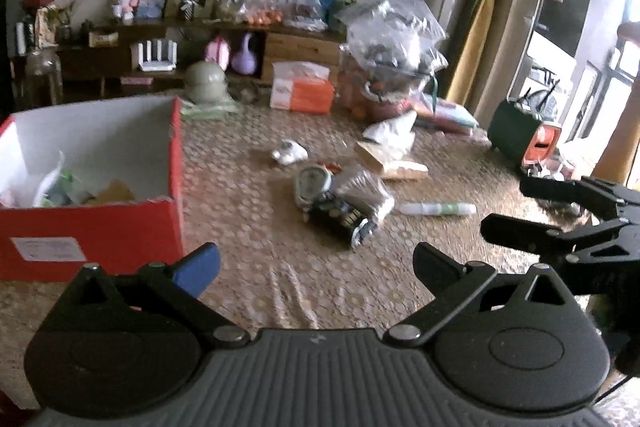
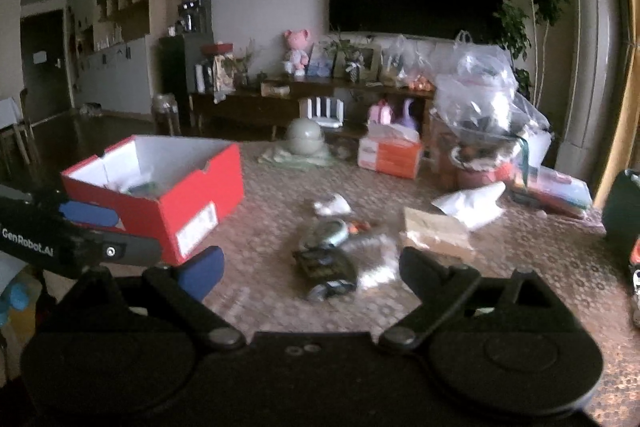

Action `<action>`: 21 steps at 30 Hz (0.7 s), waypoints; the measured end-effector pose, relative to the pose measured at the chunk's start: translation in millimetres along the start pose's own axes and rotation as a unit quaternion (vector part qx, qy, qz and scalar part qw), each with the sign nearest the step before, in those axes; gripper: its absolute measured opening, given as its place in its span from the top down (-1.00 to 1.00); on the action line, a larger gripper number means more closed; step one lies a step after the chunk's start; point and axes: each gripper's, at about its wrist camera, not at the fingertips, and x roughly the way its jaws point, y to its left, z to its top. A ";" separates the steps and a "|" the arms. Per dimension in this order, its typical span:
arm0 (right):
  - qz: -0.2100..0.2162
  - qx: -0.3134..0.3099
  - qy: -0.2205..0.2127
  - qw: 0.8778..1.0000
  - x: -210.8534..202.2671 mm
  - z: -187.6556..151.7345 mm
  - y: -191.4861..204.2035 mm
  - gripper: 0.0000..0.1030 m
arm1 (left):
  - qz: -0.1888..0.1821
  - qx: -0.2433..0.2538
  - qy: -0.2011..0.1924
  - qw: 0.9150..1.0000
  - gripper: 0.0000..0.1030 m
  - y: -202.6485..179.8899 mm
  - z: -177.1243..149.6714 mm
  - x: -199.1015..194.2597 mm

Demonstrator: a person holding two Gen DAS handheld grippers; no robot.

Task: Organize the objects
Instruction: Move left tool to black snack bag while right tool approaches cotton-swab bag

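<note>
The red box (image 1: 92,227) sits far left on the bench (image 1: 280,287), already holding scraps. The pile (image 1: 340,199) of loose things lies straight ahead of both hand-held grippers, left (image 1: 316,267) and right (image 2: 312,269), each spread wide and empty; the white tube (image 1: 438,208) lies crosswise, nearer the right one.

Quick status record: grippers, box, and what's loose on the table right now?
left gripper: open, empty, over the table
right gripper: open, empty
red box: left side of the table, lid off, some items inside
loose pile: mid-table, round clock and dark packet among it
white tube: lying flat, right of the pile
tissue pack: far edge
</note>
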 end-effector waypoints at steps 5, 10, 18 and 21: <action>-0.011 0.013 0.030 0.999 5.0 -11.5 -27.8 -0.83 | 0.014 0.007 -0.008 1.000 -1.00 -12.2 -4.1 18.1; -0.040 0.017 0.046 0.998 14.8 -18.1 -49.6 -0.83 | 0.021 0.013 -0.012 1.000 -1.00 -29.5 -3.3 39.9; -0.044 0.022 0.075 0.996 52.1 -7.7 -77.6 -0.83 | 0.044 0.025 0.009 0.999 -1.00 -54.3 2.2 83.0; -0.040 0.022 0.080 0.996 67.9 -3.1 -84.2 -0.83 | 0.041 0.011 0.025 0.999 -1.00 -52.2 8.7 103.2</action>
